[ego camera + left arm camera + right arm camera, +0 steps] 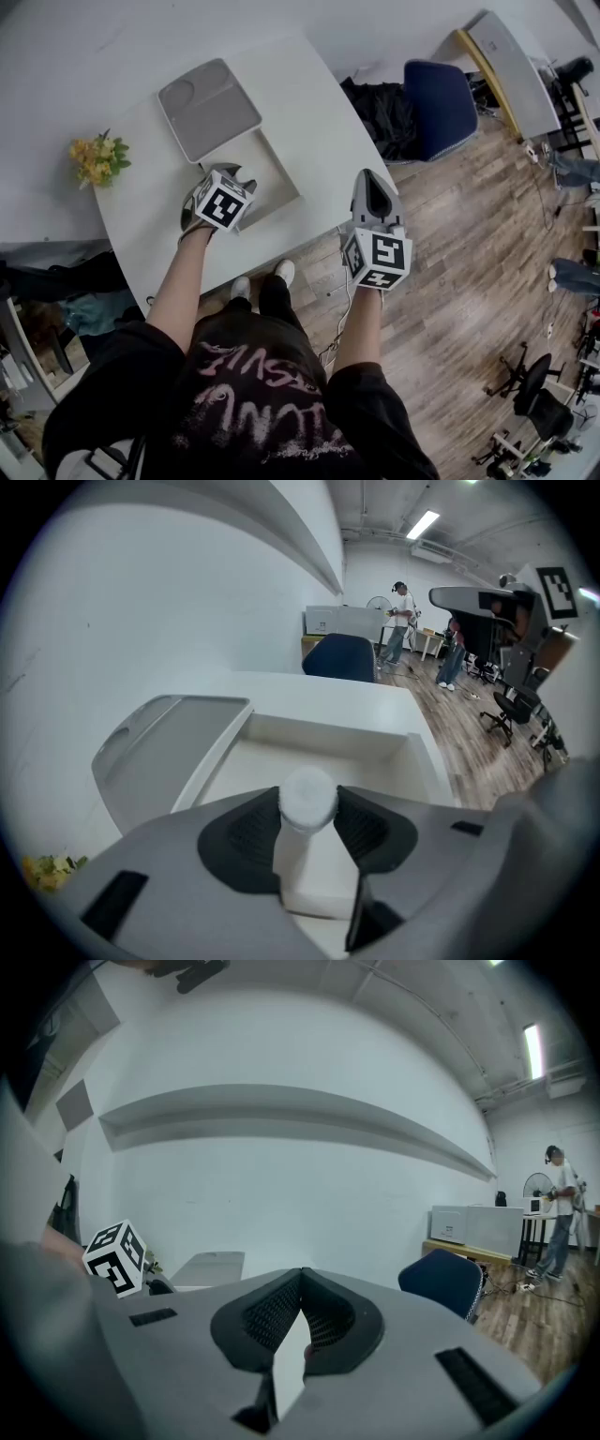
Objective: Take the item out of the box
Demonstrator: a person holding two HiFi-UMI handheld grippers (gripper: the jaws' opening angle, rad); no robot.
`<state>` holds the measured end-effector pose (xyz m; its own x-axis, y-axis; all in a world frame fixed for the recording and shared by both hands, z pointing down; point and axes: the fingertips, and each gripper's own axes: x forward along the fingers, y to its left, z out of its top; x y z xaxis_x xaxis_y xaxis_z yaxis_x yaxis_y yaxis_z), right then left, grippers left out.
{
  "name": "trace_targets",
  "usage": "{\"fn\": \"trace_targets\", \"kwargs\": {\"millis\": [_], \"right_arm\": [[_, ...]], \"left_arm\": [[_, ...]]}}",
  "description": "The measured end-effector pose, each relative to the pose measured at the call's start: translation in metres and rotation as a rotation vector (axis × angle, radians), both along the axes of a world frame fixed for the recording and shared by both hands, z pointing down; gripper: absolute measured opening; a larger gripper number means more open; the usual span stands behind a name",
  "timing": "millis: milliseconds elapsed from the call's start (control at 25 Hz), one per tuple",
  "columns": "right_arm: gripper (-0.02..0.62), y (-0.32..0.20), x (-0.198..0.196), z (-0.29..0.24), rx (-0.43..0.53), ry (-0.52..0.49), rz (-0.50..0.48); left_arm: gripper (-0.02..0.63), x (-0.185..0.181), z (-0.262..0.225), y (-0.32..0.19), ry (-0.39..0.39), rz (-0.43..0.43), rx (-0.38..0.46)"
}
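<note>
- Yellow flowers (98, 159) sit at the left edge of your desk (319, 112).
- A blue chair (441, 108) stands off the desk's far right corner, with a black bundle (380, 114) touching it.
- Wood-plank floor (469, 244) lies to your right.

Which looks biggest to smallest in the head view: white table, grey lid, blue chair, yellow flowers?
1. white table
2. grey lid and blue chair: these look about alike. The chair stands lower, farther from the camera, so I won't rank them.
3. yellow flowers
</note>
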<state>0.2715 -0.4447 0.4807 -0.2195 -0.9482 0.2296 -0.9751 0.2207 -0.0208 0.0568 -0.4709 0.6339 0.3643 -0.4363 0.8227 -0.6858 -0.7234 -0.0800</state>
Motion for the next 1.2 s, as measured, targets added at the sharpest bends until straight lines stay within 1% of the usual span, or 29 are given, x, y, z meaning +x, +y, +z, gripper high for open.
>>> {"fn": "trace_targets", "kwargs": {"millis": [240, 480, 640, 800, 1000, 1200], "right_arm": [[0.011, 0.007, -0.007, -0.009, 0.016, -0.007, -0.001], [0.011, 0.015, -0.012, -0.015, 0.027, -0.014, -0.002], [0.011, 0.019, -0.013, -0.024, 0.046, -0.033, 0.006], [0.011, 0.022, -0.017, -0.033, 0.065, -0.033, 0.006], [0.011, 0.027, -0.025, -0.042, 0.080, -0.022, 0.002], [0.011, 0.035, -0.029, -0.053, 0.096, -0.012, 0.002]], "left_arm": [[0.175, -0.005, -0.016, 0.008, 0.014, -0.015, 0.042], [0.175, -0.006, -0.040, 0.010, 0.051, -0.034, 0.103], [0.175, -0.008, -0.052, 0.016, 0.094, -0.049, 0.127], [0.175, -0.010, -0.065, 0.022, 0.140, -0.069, 0.153], [0.175, -0.013, -0.086, 0.025, 0.178, -0.072, 0.204], [0.175, -0.015, -0.108, 0.031, 0.186, -0.060, 0.257]]}}
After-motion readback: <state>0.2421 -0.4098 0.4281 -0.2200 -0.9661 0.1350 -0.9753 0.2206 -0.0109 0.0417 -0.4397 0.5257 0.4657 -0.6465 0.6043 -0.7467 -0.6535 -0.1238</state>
